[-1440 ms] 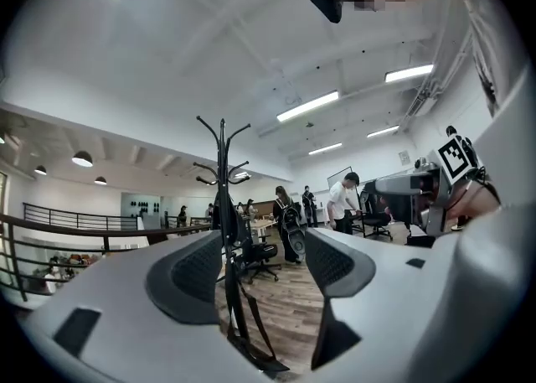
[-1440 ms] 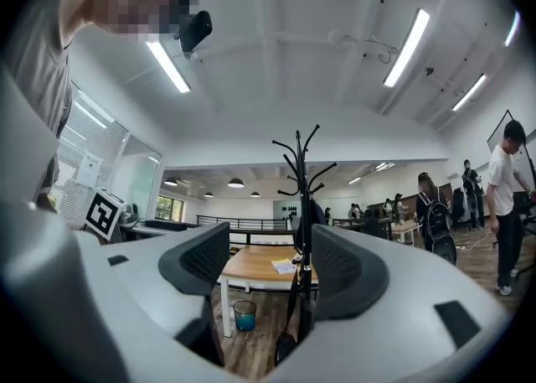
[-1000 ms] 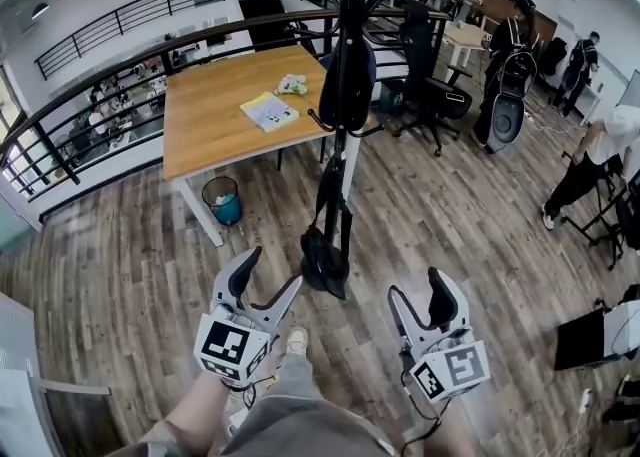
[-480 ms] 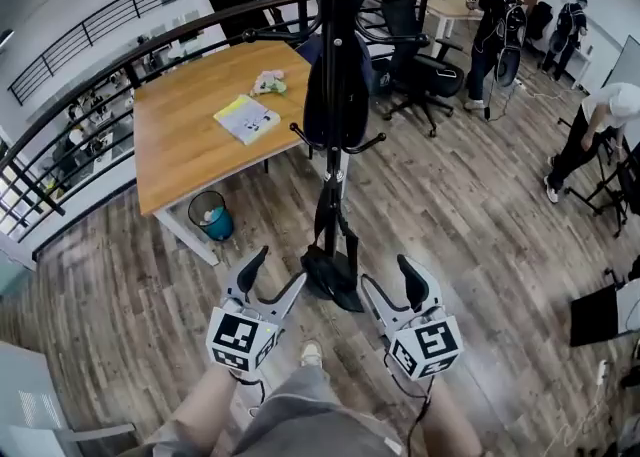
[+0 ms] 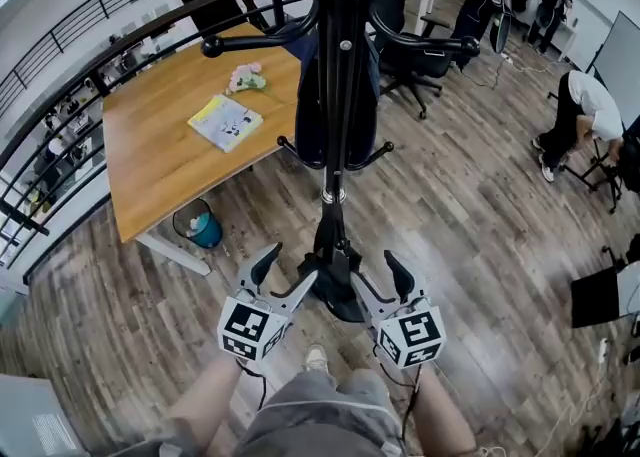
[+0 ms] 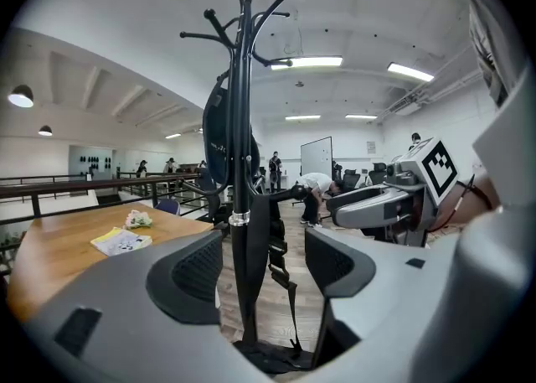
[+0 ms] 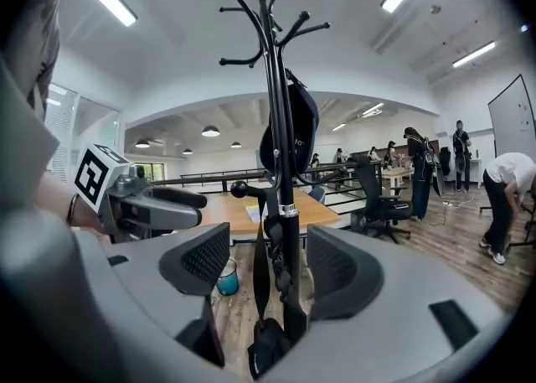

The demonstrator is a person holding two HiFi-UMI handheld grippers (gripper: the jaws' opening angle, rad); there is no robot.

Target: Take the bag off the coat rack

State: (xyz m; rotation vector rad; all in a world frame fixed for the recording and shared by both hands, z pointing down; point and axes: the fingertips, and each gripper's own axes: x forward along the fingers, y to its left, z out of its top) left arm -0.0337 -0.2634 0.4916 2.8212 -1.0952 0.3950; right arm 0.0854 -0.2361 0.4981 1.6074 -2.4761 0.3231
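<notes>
A black coat rack (image 5: 337, 160) stands straight ahead, and a dark bag (image 5: 312, 105) hangs on its upper hooks. The bag's long straps (image 5: 327, 235) trail down the pole to the base. My left gripper (image 5: 287, 273) is open, low, just left of the base. My right gripper (image 5: 380, 277) is open just right of it. In the left gripper view the pole (image 6: 241, 205) and the bag (image 6: 219, 142) show between the open jaws (image 6: 264, 268), at a distance. The right gripper view frames the pole (image 7: 283, 205) and bag (image 7: 300, 130) between its jaws (image 7: 268, 268). Neither gripper holds anything.
A wooden table (image 5: 150, 160) with a yellow booklet (image 5: 225, 122) stands to the left behind the rack, with a teal bin (image 5: 201, 229) under it. An office chair (image 5: 415, 50) is behind on the right. A person (image 5: 585, 110) bends over at the far right. A railing (image 5: 60, 115) runs beyond the table.
The rack has come closer and now fills the middle of the head view. Both grippers have drawn inward toward its base, still open.
</notes>
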